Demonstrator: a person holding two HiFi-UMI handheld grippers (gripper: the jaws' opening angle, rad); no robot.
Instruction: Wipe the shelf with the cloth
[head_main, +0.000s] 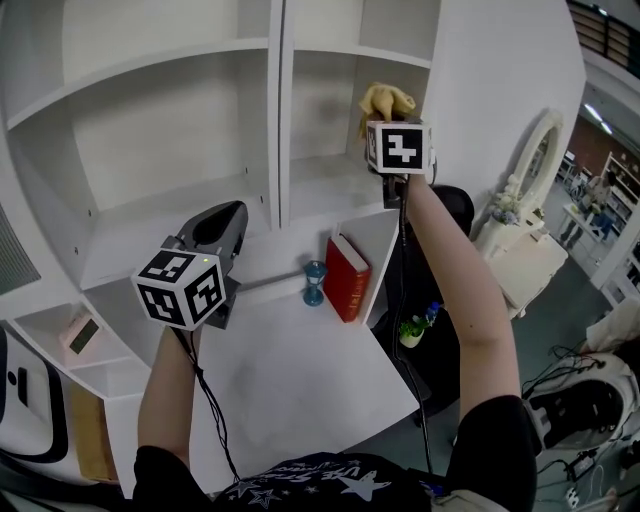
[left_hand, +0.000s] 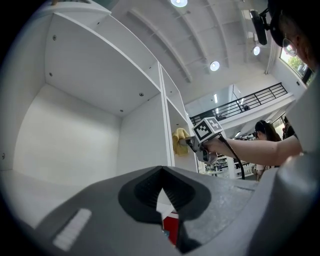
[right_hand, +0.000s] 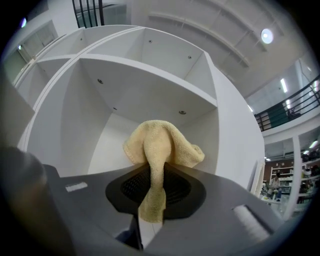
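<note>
We grip the yellow cloth (right_hand: 159, 145) tight in our right gripper (head_main: 386, 112), and it sits bunched up inside the right-hand compartment of the white shelf (head_main: 275, 120). Our left gripper (head_main: 224, 228) is closed on nothing, low before the shelf's left-hand compartment. A red book (head_main: 348, 278) stands below the shelf's right-hand compartment.

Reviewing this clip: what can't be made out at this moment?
- Whether the yellow cloth touches the shelf board: in the right gripper view, the right hand-held gripper covers the board with its own body.
- Cover print of the red book: too small in the head view; in the left gripper view, the left hand-held gripper hides most of it.
</note>
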